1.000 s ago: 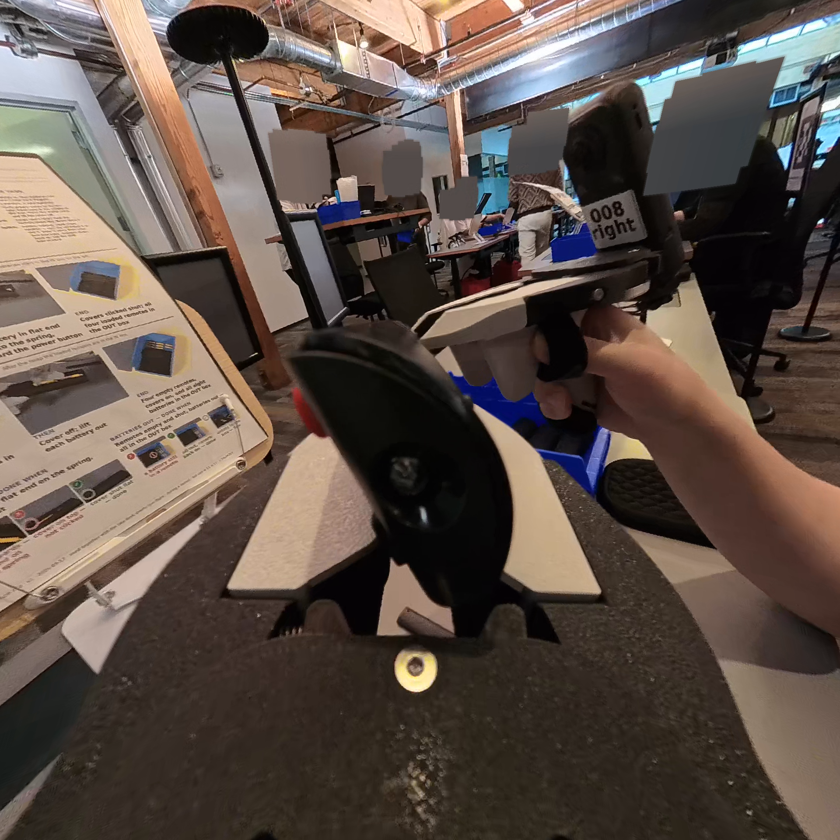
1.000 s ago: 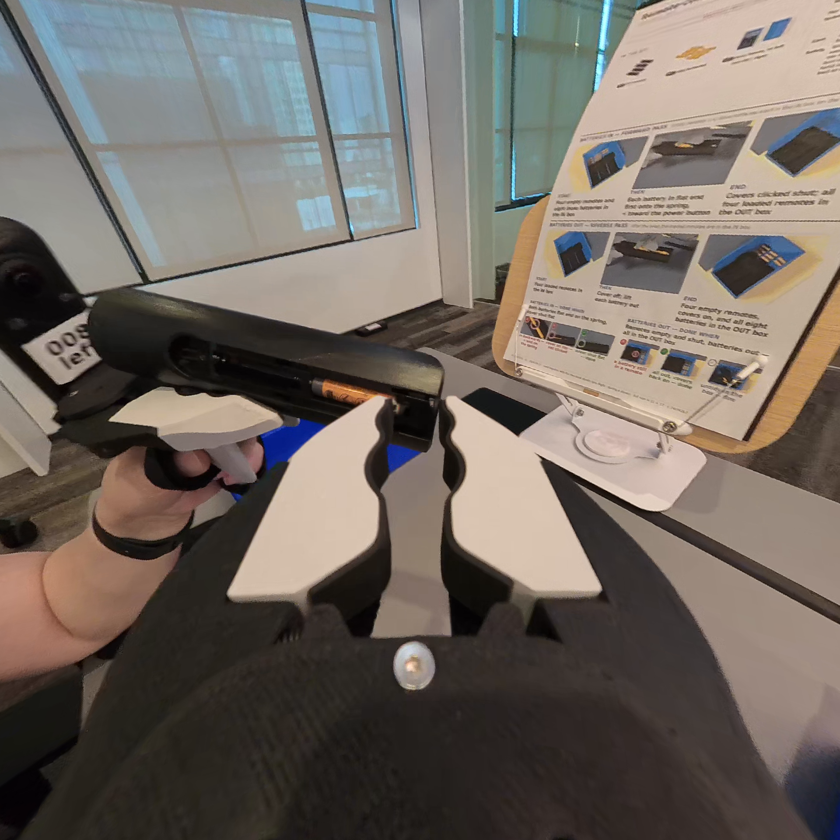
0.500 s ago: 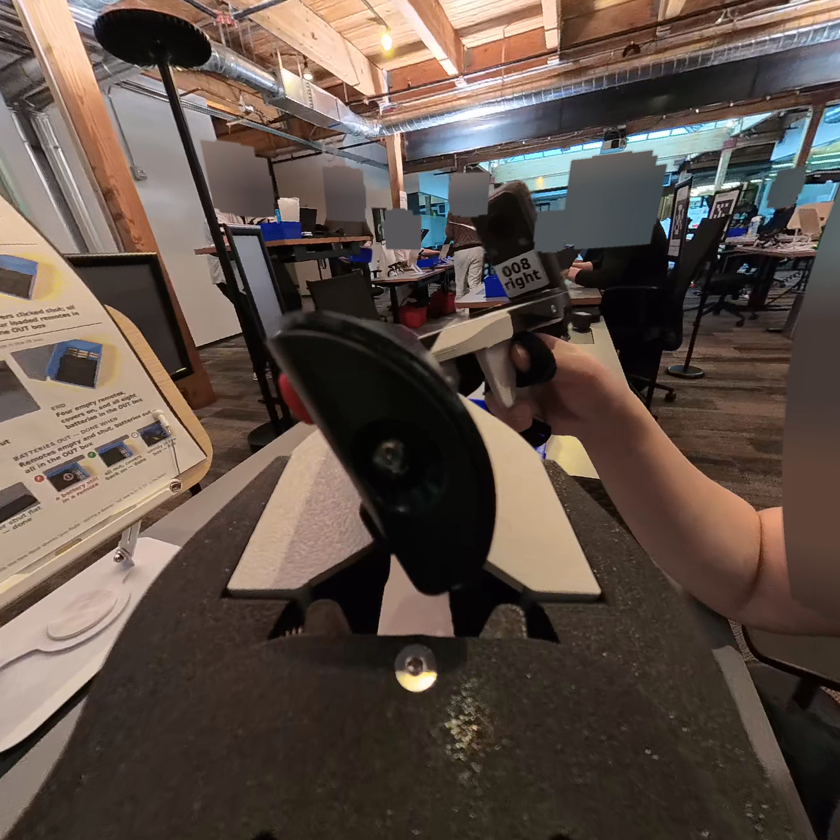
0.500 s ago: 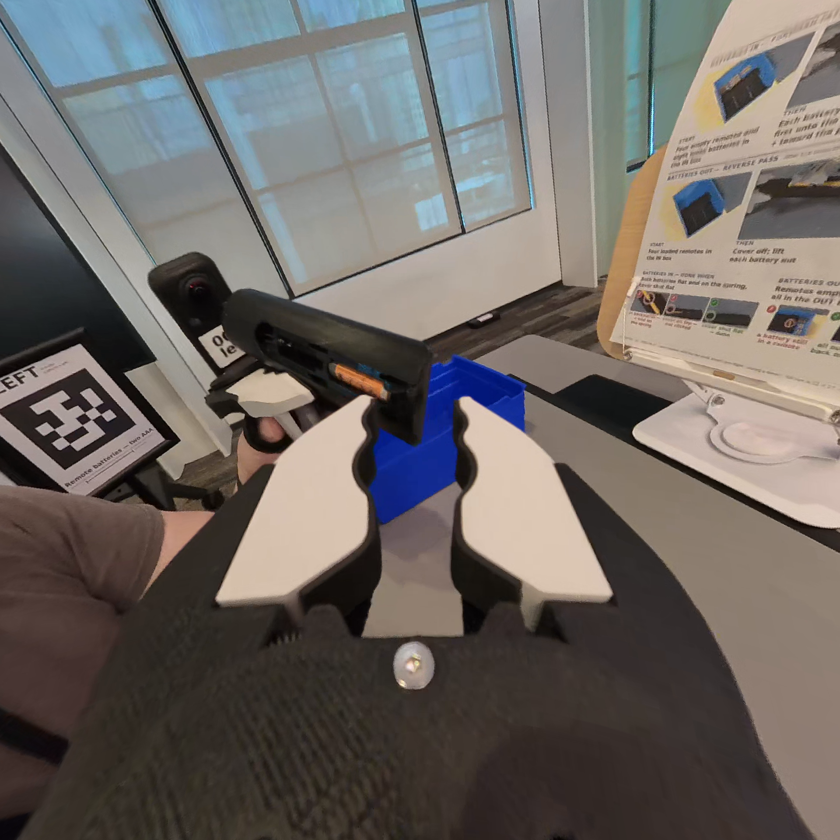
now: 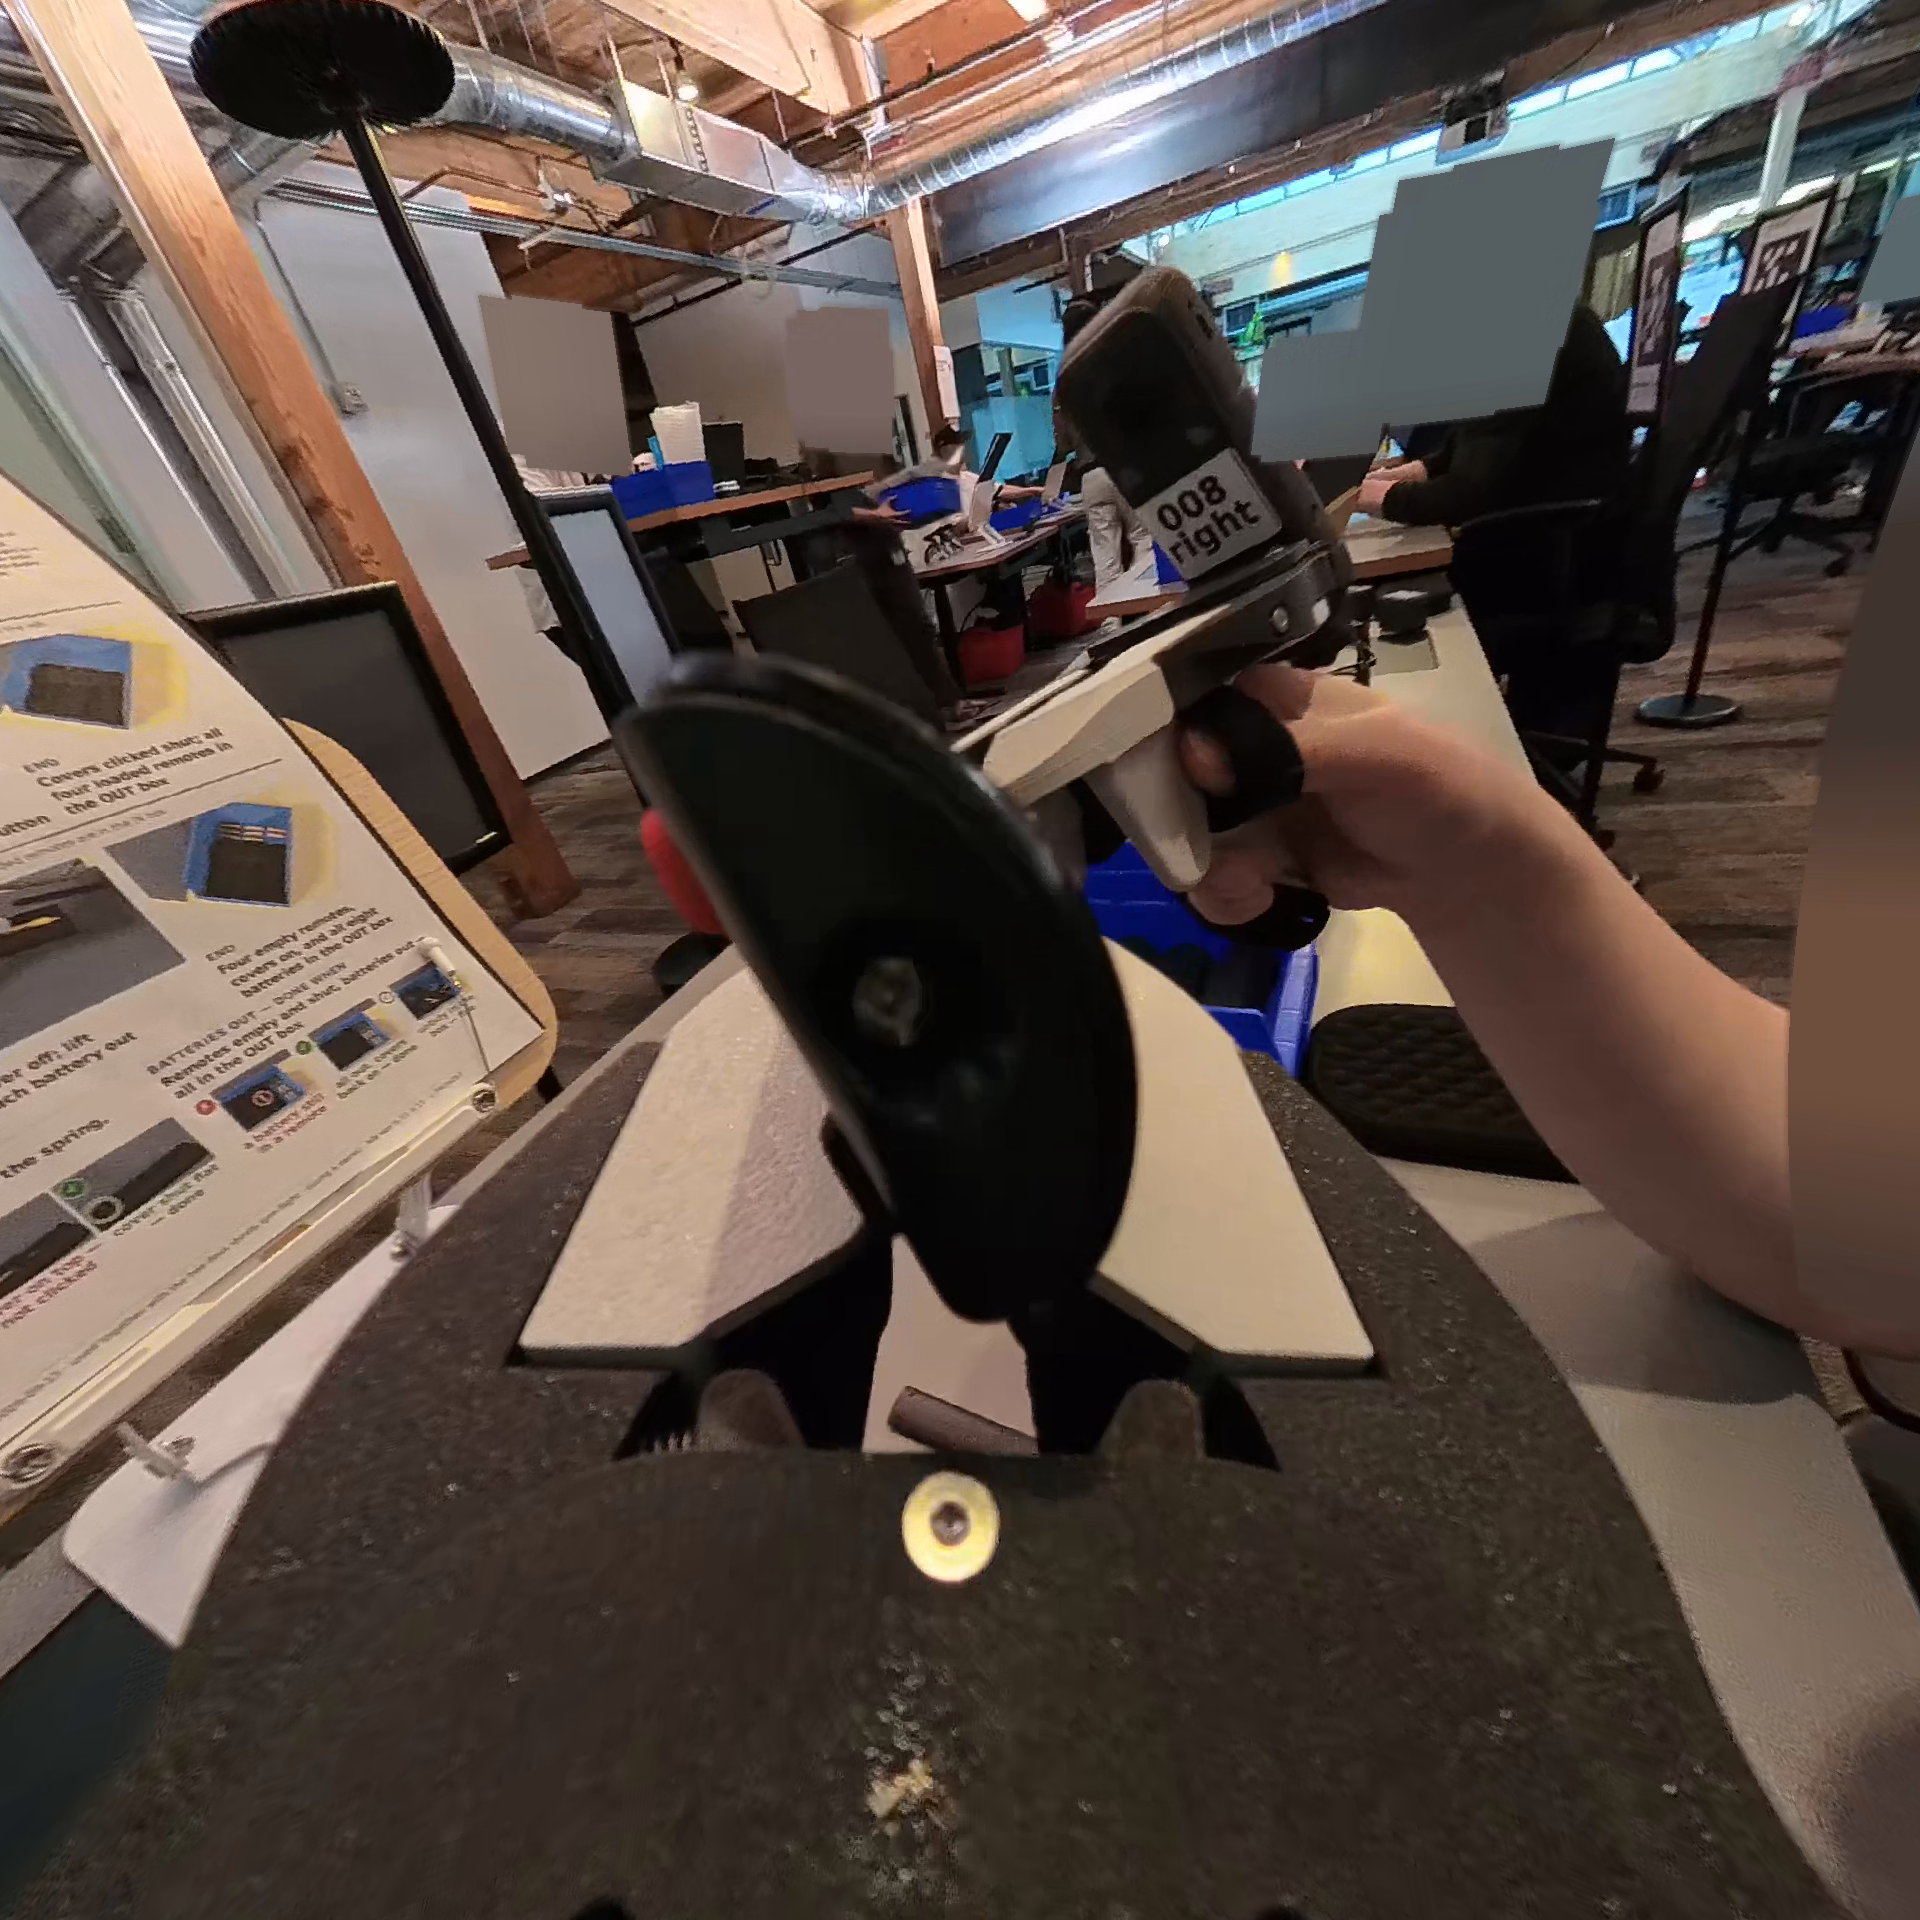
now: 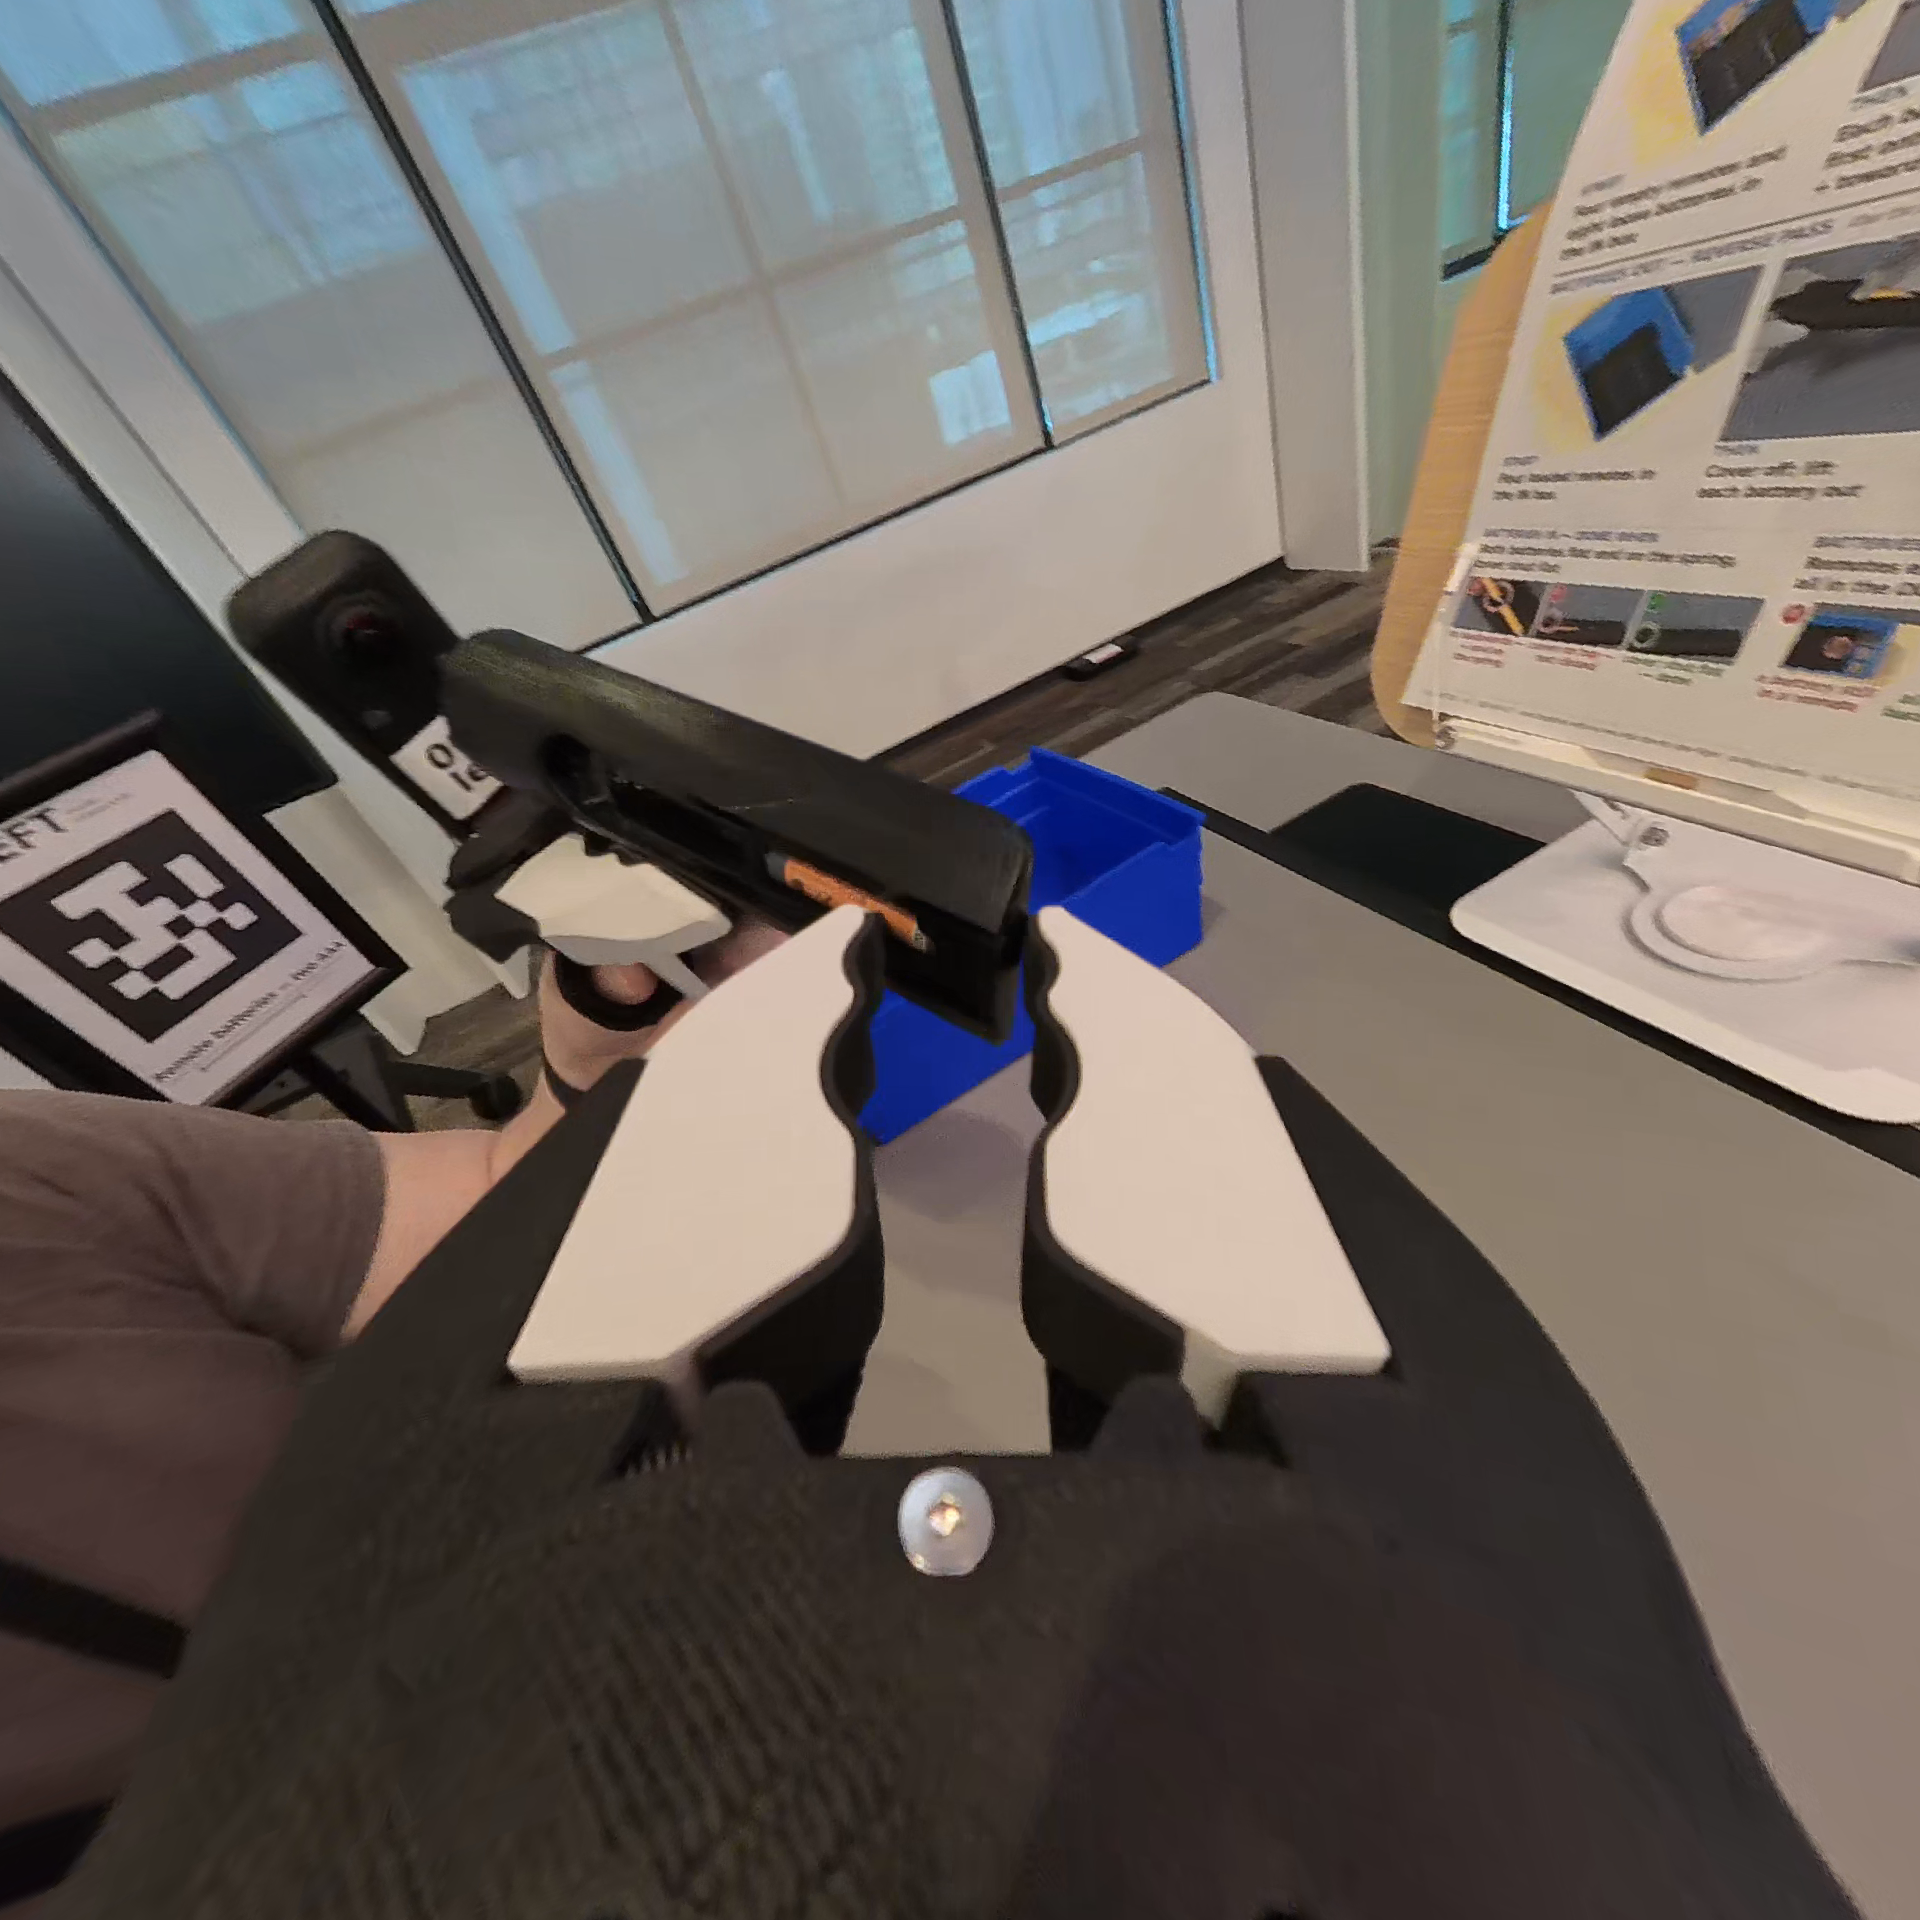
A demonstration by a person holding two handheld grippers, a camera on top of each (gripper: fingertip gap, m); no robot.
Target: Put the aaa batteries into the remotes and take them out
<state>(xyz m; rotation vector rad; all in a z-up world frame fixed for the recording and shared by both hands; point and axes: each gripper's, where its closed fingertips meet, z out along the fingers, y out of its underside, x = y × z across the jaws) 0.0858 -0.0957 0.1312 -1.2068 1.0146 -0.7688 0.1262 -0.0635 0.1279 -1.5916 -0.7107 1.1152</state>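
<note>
Your left hand-held gripper (image 5: 914, 1049) is clamped on a black remote (image 5: 883, 966), held in the air above the worktop (image 6: 1558, 1195). In the left wrist view the remote's rounded end faces you, tilted, with a red button (image 5: 675, 873) at its left edge. In the right wrist view the remote's open battery compartment shows, with an orange-banded AAA battery (image 6: 842, 894) inside near the end closest to you.

Your right hand-held gripper (image 6: 945, 997) has its fingers (image 6: 727, 1164) parted and holds nothing. The remote's end sits just at the fingertips, above the gap; whether the left fingertip touches the battery cannot be told.

Below and beyond the remote, a blue bin (image 6: 1091, 862) stands on the grey worktop near its far edge. To the right, an instruction board (image 6: 1714, 416) leans on a white stand (image 6: 1662, 956). Bare worktop lies between bin and stand. A black mat (image 5: 1434, 1091) lies on the right in the left wrist view.
</note>
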